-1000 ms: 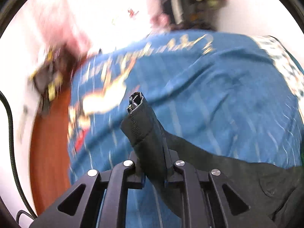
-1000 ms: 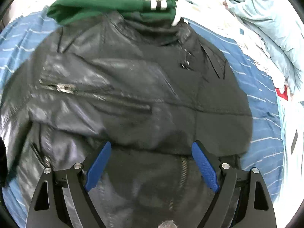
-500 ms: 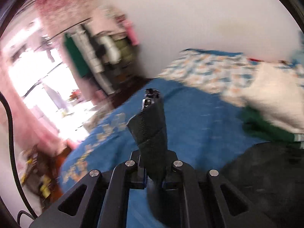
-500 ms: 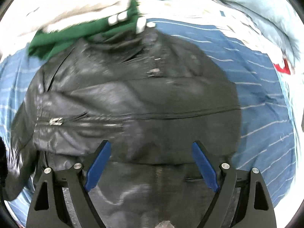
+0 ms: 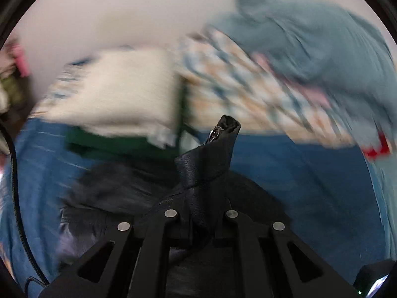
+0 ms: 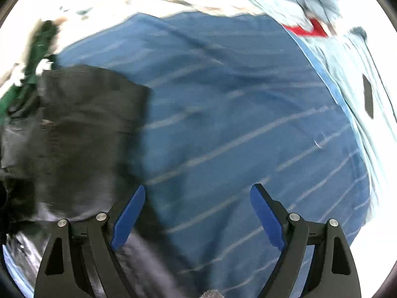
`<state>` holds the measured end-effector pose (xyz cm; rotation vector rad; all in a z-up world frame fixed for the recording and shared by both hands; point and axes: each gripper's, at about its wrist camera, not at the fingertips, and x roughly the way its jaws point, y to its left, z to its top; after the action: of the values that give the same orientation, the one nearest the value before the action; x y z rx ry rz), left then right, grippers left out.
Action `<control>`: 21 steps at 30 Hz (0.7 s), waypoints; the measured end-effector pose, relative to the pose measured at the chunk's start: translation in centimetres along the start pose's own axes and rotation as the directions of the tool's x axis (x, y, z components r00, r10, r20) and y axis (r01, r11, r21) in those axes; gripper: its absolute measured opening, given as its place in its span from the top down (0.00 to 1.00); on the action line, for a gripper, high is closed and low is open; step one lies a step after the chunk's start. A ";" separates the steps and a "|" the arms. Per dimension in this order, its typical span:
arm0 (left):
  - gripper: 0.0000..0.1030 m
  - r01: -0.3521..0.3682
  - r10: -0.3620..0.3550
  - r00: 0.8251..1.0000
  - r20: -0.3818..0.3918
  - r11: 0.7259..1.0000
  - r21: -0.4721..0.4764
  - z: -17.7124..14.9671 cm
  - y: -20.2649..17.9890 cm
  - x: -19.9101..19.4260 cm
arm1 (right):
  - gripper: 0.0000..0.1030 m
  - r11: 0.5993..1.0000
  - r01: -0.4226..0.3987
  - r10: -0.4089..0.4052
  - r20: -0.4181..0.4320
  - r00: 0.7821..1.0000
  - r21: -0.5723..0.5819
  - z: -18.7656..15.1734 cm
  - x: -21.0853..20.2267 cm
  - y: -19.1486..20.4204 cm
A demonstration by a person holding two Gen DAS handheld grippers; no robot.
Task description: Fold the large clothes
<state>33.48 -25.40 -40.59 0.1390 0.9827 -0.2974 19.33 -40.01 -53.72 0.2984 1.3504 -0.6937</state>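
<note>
A black leather jacket [image 6: 74,129] lies on a blue striped bed sheet [image 6: 235,124]. In the left wrist view my left gripper [image 5: 202,221] is shut on the jacket's sleeve cuff [image 5: 211,159], which stands up between the fingers with a zip pull at its tip; the jacket body [image 5: 119,188] lies blurred below. In the right wrist view my right gripper [image 6: 198,213] is open over the bare sheet, just right of the jacket's edge, with nothing between its blue pads [image 6: 129,216].
A cream and green folded garment [image 5: 111,104] lies beyond the jacket. A patterned pillow [image 5: 235,82] and a pale blue quilt [image 5: 310,44] are heaped at the far right, with something red [image 6: 307,28] beside them. A white wall rises behind.
The left gripper has swung widely across the bed with the cuff held, now facing the pillows. The right gripper has shifted right, off the jacket, onto bare sheet.
</note>
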 end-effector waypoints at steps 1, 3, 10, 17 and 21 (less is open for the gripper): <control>0.94 0.007 -0.007 1.000 -0.024 1.000 0.008 -0.3 -1.0 0.8 | 0.14 1.000 0.003 -0.003 -0.017 1.000 0.005 -0.2 0.5 -1.1; 0.92 0.003 0.002 0.995 -0.098 0.999 0.049 -1.9 -3.2 3.0 | 0.14 1.000 -0.018 0.018 -0.038 0.999 0.009 -0.4 0.9 -2.3; 0.24 0.042 -0.025 0.979 -0.204 0.996 0.081 -5.2 -4.3 4.3 | 0.14 0.981 -0.195 0.192 -0.095 0.977 -0.022 -0.4 1.0 -5.1; 0.05 0.042 -0.046 0.978 -0.203 0.999 -0.025 -6.7 2.1 -2.3 | 0.14 0.921 -0.390 0.385 -0.152 0.910 -0.004 2.1 -0.6 -6.1; 0.05 -0.182 0.159 0.966 -0.202 0.978 -0.103 -8.5 10.6 -5.0 | 0.17 0.866 -0.498 0.498 -0.149 0.854 0.039 4.7 -0.9 -4.8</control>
<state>27.41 -12.32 -41.24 0.1430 1.1706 -0.0655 20.06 -46.10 -50.96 0.6872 1.3417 -0.2339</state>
